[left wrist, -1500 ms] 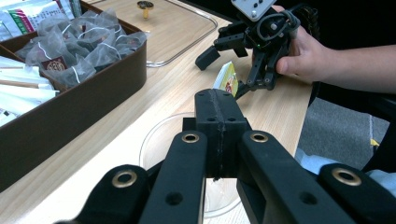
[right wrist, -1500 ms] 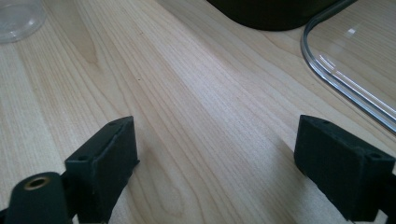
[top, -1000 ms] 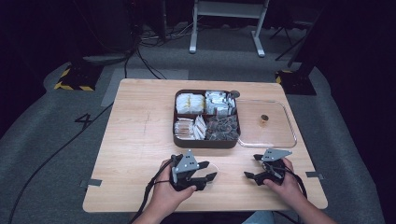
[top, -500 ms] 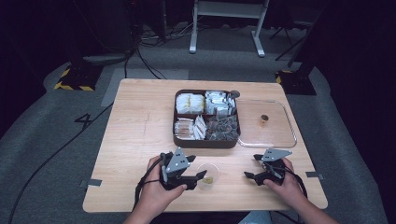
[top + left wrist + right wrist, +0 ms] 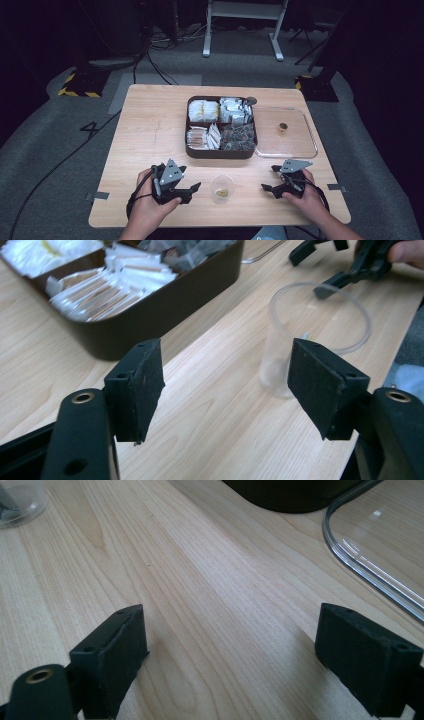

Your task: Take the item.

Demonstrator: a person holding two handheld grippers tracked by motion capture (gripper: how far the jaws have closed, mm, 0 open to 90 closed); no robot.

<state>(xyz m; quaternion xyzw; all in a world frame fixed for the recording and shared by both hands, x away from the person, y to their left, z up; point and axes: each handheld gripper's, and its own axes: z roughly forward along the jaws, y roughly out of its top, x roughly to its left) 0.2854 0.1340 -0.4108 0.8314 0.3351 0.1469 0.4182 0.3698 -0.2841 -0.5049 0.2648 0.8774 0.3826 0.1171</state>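
Clear plastic cup (image 5: 222, 188) now stands free in front of the brown compartment box (image 5: 221, 152); I've backed my left gripper (image 5: 192, 190) off, jaws wide, empty; right gripper (image 5: 267, 188) wide, empty.

**Dim room, grey carpet**

A light wooden table (image 5: 150, 135) stands on grey carpet (image 5: 55, 165). Tape strips (image 5: 100, 195) sit by its near corners. Black cables (image 5: 150, 60) trail across the floor behind. A white frame (image 5: 240, 25) stands at the back, beside yellow-black striped bases (image 5: 79, 91). The surroundings are dark.
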